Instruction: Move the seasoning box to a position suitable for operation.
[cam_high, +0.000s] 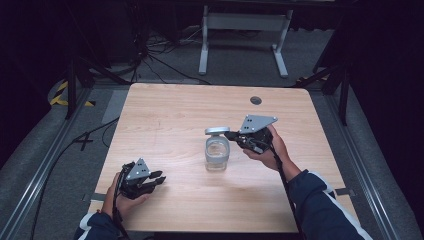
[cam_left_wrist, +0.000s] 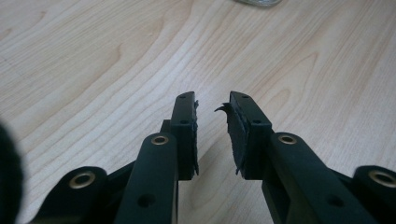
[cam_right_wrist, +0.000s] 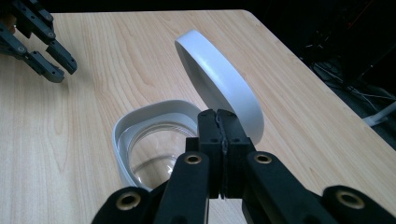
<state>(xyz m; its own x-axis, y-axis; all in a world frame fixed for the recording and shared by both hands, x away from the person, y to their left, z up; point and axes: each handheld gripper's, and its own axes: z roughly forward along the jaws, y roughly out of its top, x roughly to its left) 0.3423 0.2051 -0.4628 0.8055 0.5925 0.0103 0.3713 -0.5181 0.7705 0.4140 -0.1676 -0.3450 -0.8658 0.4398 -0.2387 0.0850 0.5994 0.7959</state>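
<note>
Two grippers are at the table: the right gripper (cam_right_wrist: 219, 121), jaws pinched on the white lid (cam_right_wrist: 219, 86), tilts it clear of the open jar (cam_high: 217, 153) mid-worktop, while the left gripper (cam_left_wrist: 212, 109), parted and empty, waits near the front-left corner.

One wooden table (cam_high: 175, 110) holds one clear glass jar (cam_high: 217, 155), centre frame. One white lid (cam_high: 217, 131) sits above it. Two handheld grippers: one lower left (cam_high: 159, 179), one centre right (cam_high: 229, 134).
</note>
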